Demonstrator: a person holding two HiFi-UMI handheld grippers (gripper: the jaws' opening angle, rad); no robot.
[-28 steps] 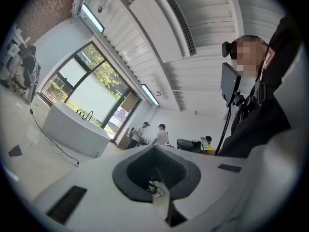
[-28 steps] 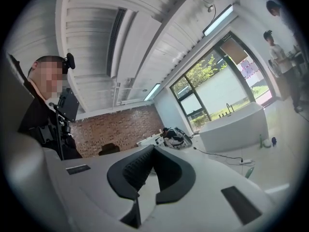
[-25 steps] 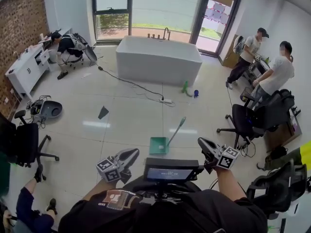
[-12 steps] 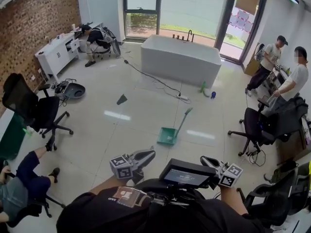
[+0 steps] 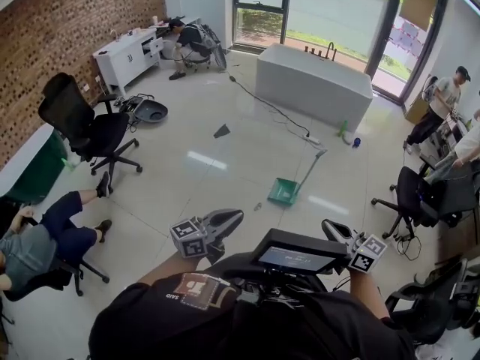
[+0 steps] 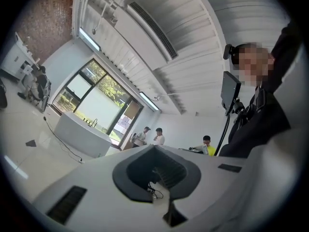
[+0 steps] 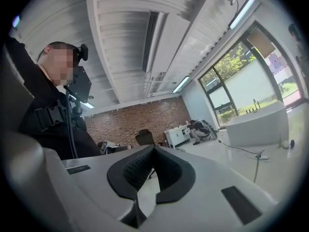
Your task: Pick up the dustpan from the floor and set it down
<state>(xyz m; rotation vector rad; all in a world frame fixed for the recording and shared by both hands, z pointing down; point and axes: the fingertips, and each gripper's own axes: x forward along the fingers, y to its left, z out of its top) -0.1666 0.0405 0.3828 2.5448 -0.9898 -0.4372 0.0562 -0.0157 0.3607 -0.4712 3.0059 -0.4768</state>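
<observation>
View's swung round, so the green dustpan now sits farther up-right than before, with the left hand-held gripper and right hand-held gripper both pinched shut, empty.

Right gripper: jaws together, pads meeting, nothing between them.
Person in dark clothing near left, face blurred; small screen on stand just beside head.
Brick wall far, centre.
Dark office chair in front of wall.
White cabinet right of chair; second person bent low just beside it.
White bathtub far right, below tall window.
Cable across pale floor.
Light strip on ribbed ceiling.
</observation>
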